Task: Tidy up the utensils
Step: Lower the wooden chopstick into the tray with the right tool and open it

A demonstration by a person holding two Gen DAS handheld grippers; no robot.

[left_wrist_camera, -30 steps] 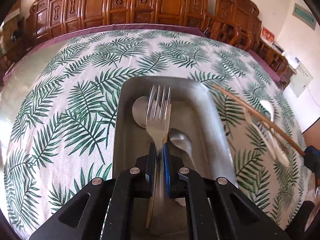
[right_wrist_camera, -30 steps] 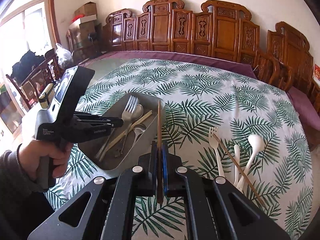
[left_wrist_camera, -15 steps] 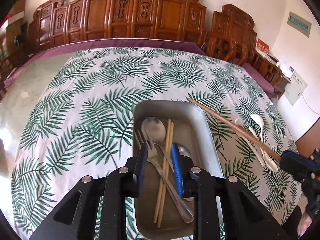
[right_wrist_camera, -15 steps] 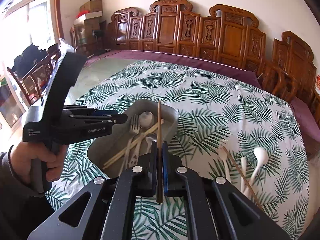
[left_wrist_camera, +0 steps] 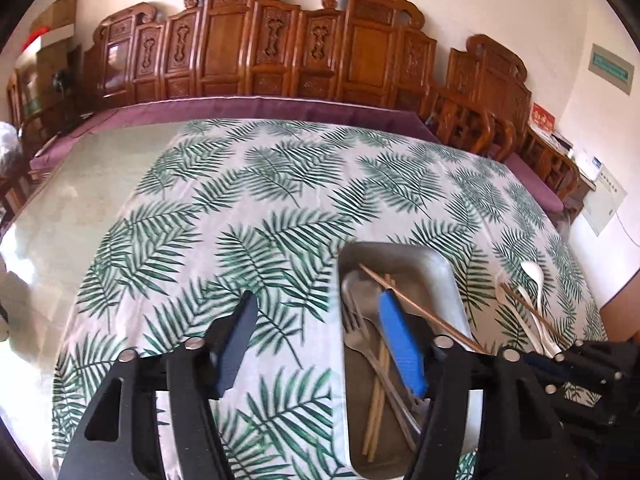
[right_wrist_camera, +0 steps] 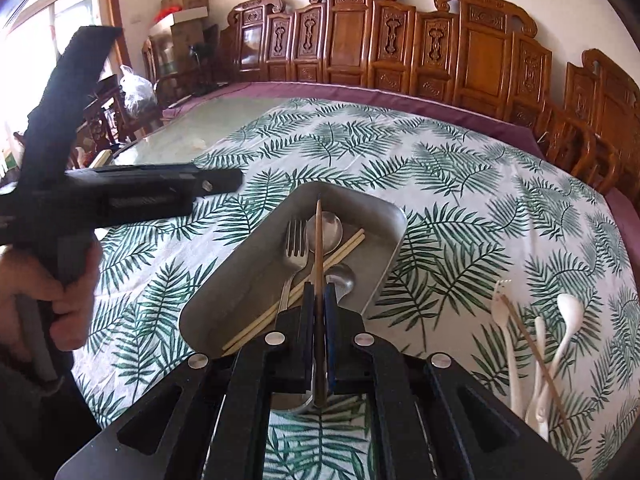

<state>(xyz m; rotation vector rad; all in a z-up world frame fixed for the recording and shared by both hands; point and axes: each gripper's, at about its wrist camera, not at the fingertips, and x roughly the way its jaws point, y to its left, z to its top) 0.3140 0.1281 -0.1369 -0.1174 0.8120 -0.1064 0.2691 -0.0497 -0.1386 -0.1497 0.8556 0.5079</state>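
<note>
Low in the right wrist view, the right gripper [right_wrist_camera: 319, 300] is clamped on a dark chopstick [right_wrist_camera: 318, 248] that points up over the metal tray [right_wrist_camera: 384, 276] at frame centre. In the tray lie a fork [right_wrist_camera: 295, 252], two spoons [right_wrist_camera: 326, 229] and a pale chopstick pair [right_wrist_camera: 340, 254]. At left a hand [right_wrist_camera: 48, 300] holds the left gripper [left_wrist_camera: 316, 336], jaws opening, nothing between them. White plastic cutlery [right_wrist_camera: 540, 336] lies on the leaf-print cloth [right_wrist_camera: 460, 184] at lower right
</note>
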